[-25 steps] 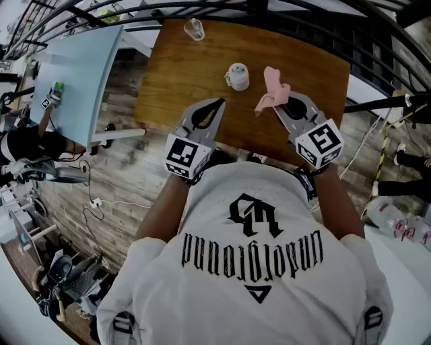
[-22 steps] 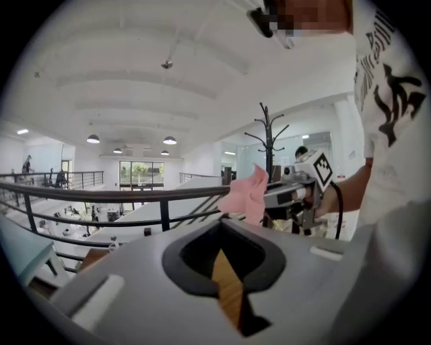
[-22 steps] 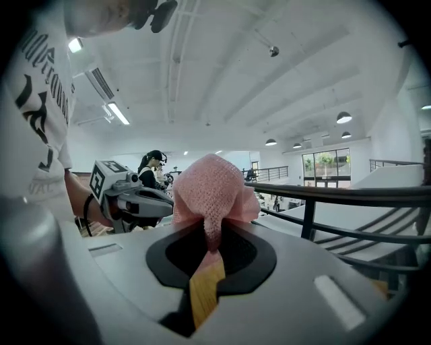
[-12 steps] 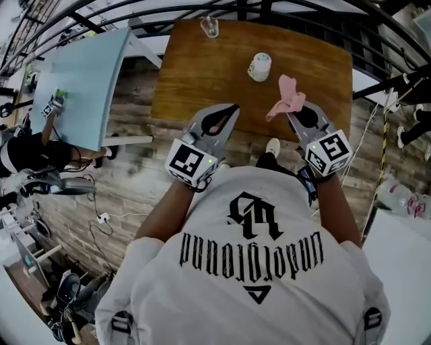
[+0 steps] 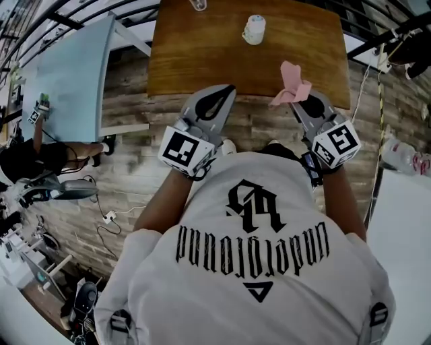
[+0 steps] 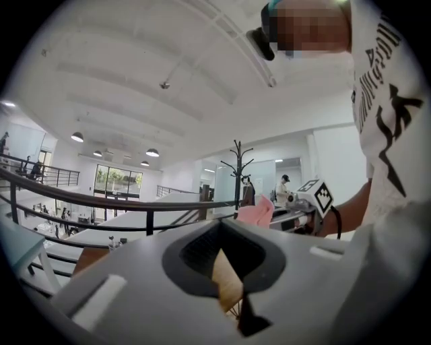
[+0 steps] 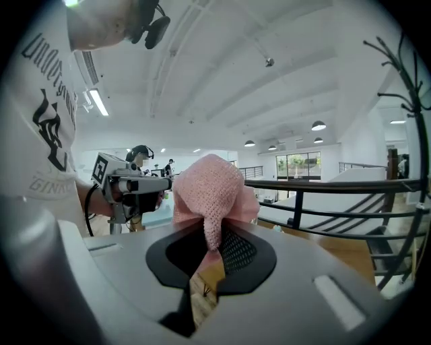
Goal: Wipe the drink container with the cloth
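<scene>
Held the left gripper (image 5: 229,89) with its fingers pressed together, nothing between them. Pinched the pink cloth (image 5: 291,82) in the right gripper (image 5: 297,102), all bunched up and poking past the tips. Had both hanging just off the near edge of the wooden table (image 5: 202,60), over the plank floor (image 5: 135,168). Spotted the cup (image 5: 254,29) upright toward the far side of that table, well apart from the cloth, with a small glass (image 5: 197,4) off to its left.
</scene>
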